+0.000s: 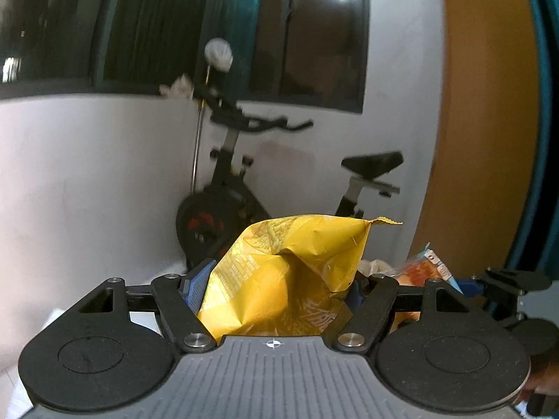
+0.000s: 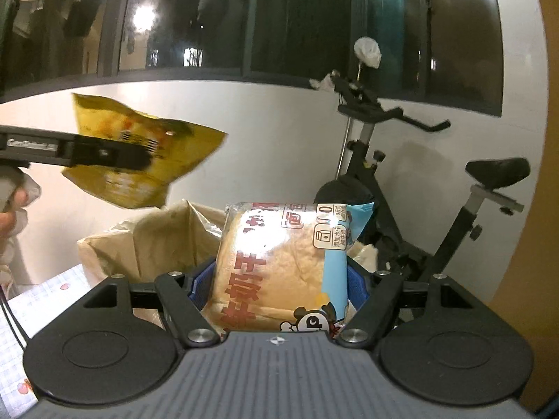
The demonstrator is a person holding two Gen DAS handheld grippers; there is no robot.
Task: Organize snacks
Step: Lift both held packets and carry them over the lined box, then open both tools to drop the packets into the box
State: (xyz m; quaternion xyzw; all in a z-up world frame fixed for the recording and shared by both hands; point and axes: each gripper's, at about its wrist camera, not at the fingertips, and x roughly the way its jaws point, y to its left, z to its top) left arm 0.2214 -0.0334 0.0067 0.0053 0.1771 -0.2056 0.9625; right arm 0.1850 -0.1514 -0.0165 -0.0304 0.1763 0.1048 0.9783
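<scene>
Between your left gripper's [image 1: 276, 289] blue pads sits a crumpled yellow snack bag [image 1: 290, 279], clamped on both sides and standing up out of the jaws. Your right gripper [image 2: 279, 286] grasps a wrapped bread loaf [image 2: 283, 265] the same way, its pads pressed to the packet's two flanks. Both tools point a little below level. From the right wrist camera, your left gripper carries the yellow bag up at the left, with your hand [image 2: 14, 206] at the frame edge. Just beyond the loaf stands an open brown paper bag [image 2: 153, 241] on a patterned tablecloth [image 2: 52, 289]. Behind are a white wall, dark windows and an exercise bike [image 2: 401, 188].
</scene>
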